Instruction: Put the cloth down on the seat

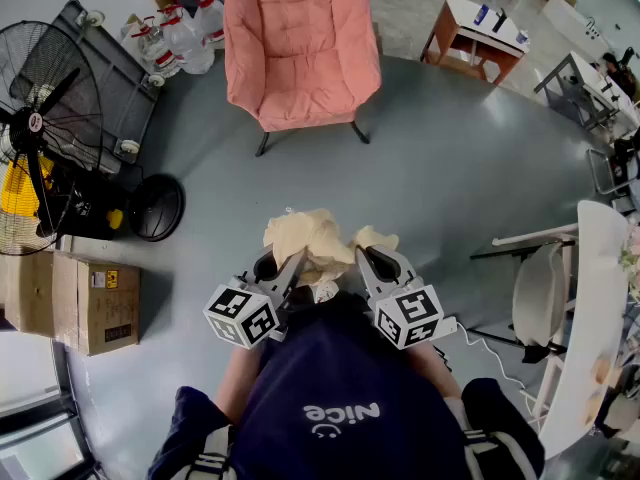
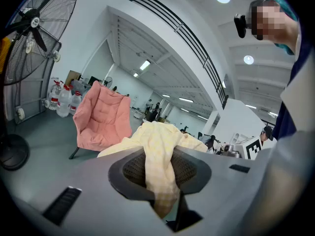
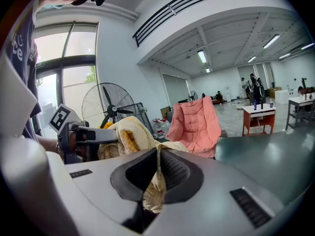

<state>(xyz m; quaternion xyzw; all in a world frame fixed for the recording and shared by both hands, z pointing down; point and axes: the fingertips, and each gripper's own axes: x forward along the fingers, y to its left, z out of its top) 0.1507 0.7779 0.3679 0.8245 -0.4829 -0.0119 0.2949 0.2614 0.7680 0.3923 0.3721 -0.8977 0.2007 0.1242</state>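
Note:
A crumpled pale yellow cloth (image 1: 315, 236) hangs between my two grippers, in front of my body above the grey floor. My left gripper (image 1: 292, 260) is shut on one part of the cloth (image 2: 158, 151), which drapes down between its jaws. My right gripper (image 1: 362, 256) is shut on another part of the cloth (image 3: 156, 178), a thin fold pinched between its pads. The pink padded chair (image 1: 298, 43) stands well ahead of me, its seat bare; the same pink chair (image 2: 101, 117) shows in the left gripper view and, as the chair (image 3: 199, 124), in the right gripper view.
A black standing fan (image 1: 35, 118) and a cardboard box (image 1: 90, 303) are at my left. Water jugs (image 1: 185, 33) sit behind the chair's left side. A white chair and table (image 1: 575, 308) stand at my right, a wooden side table (image 1: 475, 33) far right.

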